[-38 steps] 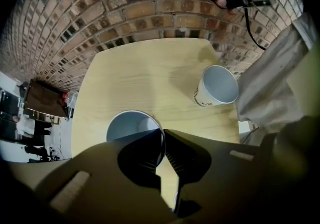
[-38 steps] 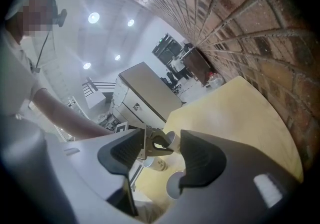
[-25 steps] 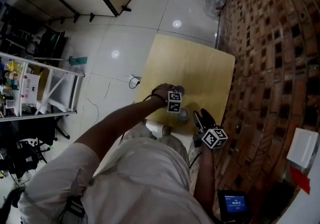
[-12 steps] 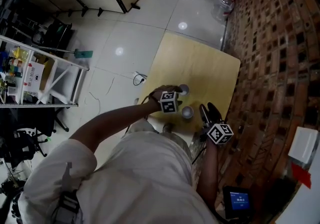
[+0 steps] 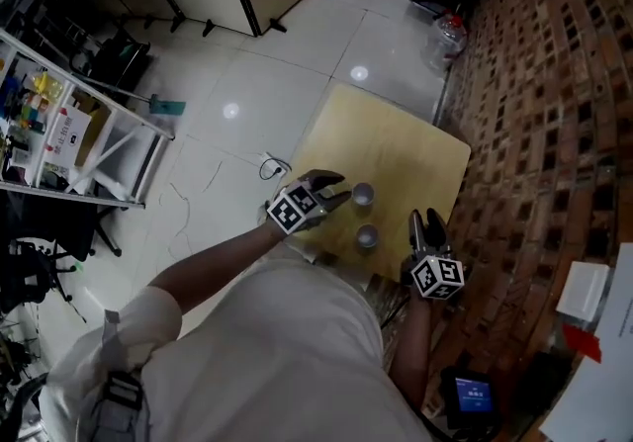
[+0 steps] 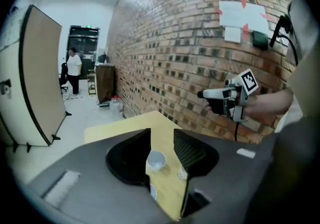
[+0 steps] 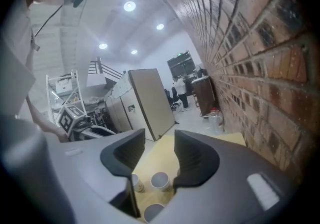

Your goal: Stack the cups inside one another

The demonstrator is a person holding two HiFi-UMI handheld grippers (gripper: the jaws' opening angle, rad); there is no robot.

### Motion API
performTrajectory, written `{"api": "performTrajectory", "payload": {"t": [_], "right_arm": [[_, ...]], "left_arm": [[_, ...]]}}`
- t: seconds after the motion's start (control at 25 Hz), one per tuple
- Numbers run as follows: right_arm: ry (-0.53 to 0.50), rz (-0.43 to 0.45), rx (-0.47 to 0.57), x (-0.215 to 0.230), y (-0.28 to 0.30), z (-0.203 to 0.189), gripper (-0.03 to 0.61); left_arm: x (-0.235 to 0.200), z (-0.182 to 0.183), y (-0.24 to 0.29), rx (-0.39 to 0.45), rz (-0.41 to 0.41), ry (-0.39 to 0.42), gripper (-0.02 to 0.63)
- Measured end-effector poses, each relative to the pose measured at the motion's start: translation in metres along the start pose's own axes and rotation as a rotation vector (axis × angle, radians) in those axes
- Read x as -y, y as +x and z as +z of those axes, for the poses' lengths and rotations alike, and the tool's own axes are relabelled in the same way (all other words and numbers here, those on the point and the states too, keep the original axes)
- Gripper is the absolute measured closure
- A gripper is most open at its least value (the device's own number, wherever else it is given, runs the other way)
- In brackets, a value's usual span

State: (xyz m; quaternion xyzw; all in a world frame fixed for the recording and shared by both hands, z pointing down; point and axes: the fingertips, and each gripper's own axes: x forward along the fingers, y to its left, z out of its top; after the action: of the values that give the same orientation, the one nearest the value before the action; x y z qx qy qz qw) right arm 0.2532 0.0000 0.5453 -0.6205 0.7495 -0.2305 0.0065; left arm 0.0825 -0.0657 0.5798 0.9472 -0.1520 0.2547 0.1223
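Left gripper [image 5: 334, 188] and right gripper [image 5: 425, 224] hover empty above the cups [image 5: 363, 195] (fingers [image 6: 192, 153] apart, just been closing)

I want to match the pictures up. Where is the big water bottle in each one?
Head view: water bottle upper right, on the floor beyond the table.
Left gripper view: left of centre, beyond the table.
Right gripper view: right of centre, by the wall.
Shared landmark: the brick wall beside it.

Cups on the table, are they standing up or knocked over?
Standing up. The cups sit apart on the wooden table, round open mouths facing up; none lies on its side.
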Motion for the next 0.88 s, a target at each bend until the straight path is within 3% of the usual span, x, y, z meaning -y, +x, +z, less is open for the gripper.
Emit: {"api": "performTrajectory", "payload": {"t": [0.12,0.28,0.52,0.72,0.8,0.88], "right_arm": [[-0.072,-0.018,0.012,-0.005,-0.001,0.012,0.416],[-0.126,-0.019,-0.011,-0.011,0.002,0.006,0.422],[-0.1,-0.019,-0.054,-0.015,0.006,-0.014,0.422],[-0.071,-0.033,-0.076,-0.017,0.011,-0.023,0.434],[-0.075,-0.019,-0.087,-0.023,0.014,-0.025,0.434],[-0.087,0.001,-0.101,-0.031,0.018,-0.028,0.434]], "left_arm": [[-0.02,0.006,-0.028,0.068,0.075,-0.047,0.465],[-0.037,-0.01,-0.052,0.084,0.129,-0.094,0.471],[-0.049,-0.041,-0.072,0.066,0.179,-0.174,0.471],[-0.05,-0.041,-0.073,0.071,0.196,-0.221,0.472],[-0.056,-0.038,-0.075,0.071,0.244,-0.199,0.559],[-0.061,-0.036,-0.077,0.084,0.268,-0.201,0.581]]}}
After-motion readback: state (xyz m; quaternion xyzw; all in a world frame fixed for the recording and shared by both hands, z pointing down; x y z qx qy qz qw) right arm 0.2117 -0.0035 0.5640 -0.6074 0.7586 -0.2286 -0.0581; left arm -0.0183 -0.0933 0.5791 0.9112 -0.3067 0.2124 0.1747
